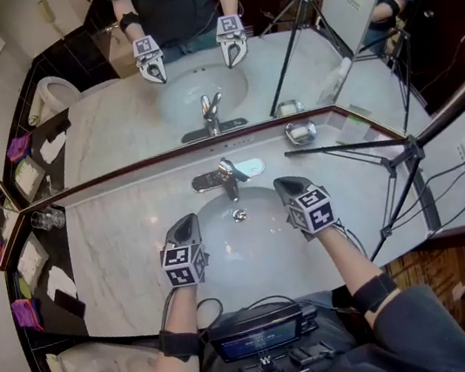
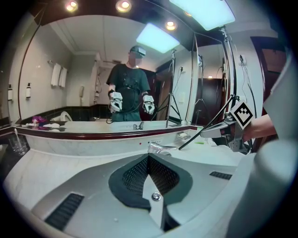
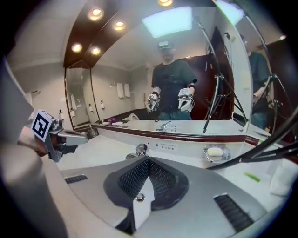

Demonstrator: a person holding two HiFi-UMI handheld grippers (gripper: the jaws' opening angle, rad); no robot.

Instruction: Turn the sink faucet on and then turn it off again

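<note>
Both tongs are shut tight and carrying nothing. The left tongs [image 1: 188,223] hang over the left side of the basin [image 1: 248,253], their mesh pads pressed together in the left gripper view, and the right tongs [image 1: 285,184] sit over the right side, equally closed in the right gripper view.

Between and beyond them stands the faucet [image 1: 228,174], at the middle of the counter's back edge, just under the mirror [image 1: 116,121]. Its spout reaches from that edge out over the basin, towards the person. From the left tongs it lies ahead and to the right; from the right tongs, ahead and to the left. The right pair looks a touch nearer, being closer to the back edge.

I can't make out any stream of water, and the lever is too small to read. So this fits a tap waiting to be opened, or one already shut again.

As for the room, the pale marble counter [image 1: 129,251] looks smooth. A soap dish [image 1: 300,132] sits at the back edge right of the faucet, and a glass [image 1: 46,219] stands near the back left corner. A tripod [image 1: 401,166] stands at the right end, with a leg slanting across towards the faucet, so that's one to steer clear of.
</note>
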